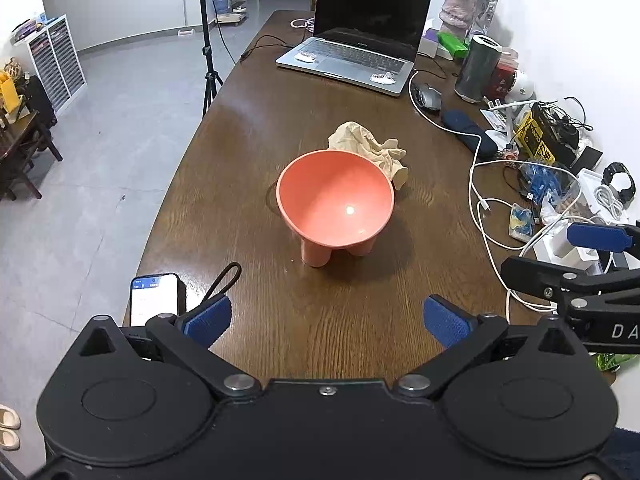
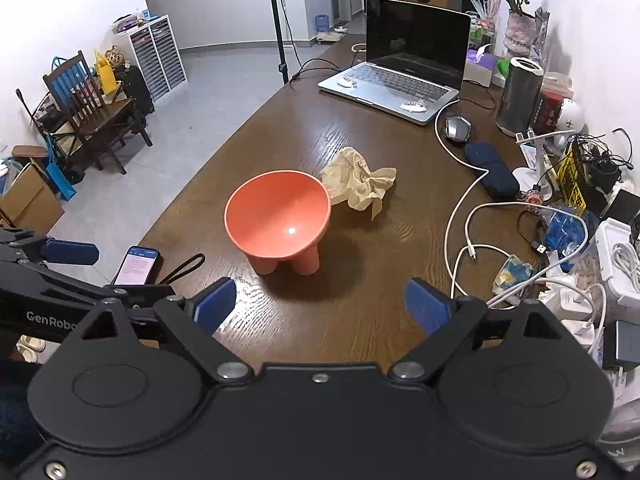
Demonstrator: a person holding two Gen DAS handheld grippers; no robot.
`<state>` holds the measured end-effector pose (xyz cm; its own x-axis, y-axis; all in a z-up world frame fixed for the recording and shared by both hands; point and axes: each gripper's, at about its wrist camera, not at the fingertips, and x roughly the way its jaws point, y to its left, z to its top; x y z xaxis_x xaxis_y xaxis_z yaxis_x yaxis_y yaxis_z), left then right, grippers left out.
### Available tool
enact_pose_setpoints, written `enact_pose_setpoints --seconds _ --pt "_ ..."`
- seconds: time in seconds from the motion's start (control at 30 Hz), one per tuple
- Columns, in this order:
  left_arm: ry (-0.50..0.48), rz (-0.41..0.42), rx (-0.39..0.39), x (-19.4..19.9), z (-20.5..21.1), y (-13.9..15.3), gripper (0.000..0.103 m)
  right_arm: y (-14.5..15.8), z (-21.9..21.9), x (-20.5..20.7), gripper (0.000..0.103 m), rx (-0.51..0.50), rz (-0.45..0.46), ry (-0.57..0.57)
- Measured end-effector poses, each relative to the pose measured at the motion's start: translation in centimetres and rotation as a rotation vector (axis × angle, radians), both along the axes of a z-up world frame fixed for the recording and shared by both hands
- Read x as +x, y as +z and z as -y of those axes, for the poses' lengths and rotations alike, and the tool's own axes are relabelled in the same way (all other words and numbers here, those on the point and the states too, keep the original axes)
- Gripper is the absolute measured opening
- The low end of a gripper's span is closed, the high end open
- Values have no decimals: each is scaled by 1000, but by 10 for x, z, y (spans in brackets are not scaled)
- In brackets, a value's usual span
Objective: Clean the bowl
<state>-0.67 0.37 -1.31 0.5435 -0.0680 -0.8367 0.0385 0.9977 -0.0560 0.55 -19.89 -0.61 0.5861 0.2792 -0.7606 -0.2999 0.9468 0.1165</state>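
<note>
While both our grippers, left gripper (image 1: 327, 320) and right gripper (image 2: 321, 305), hover wide open and empty, the bowl (image 2: 277, 211) stands straight ahead of each, crumpled cloth (image 2: 360, 186) just beyond.

An open laptop (image 1: 356, 40) sits at the far end of the wooden table (image 1: 340, 320), its screen dark. A phone (image 1: 154, 298) (screen lit) lies at the near left edge. White cables (image 2: 460, 200) trail along the cluttered right side, past a mouse (image 2: 456, 128).

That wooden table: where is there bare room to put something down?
Bare wood lies between the orange footed bowl and the laptop, and between the bowl and the open grippers. The wall side is crowded with white cables, a mouse and boxes.
</note>
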Motion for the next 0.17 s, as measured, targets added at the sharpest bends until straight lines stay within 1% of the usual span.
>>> enact_pose_setpoints --seconds 0.17 --pt "-1 14 6 4 0 3 103 0 1 1 97 -2 2 5"
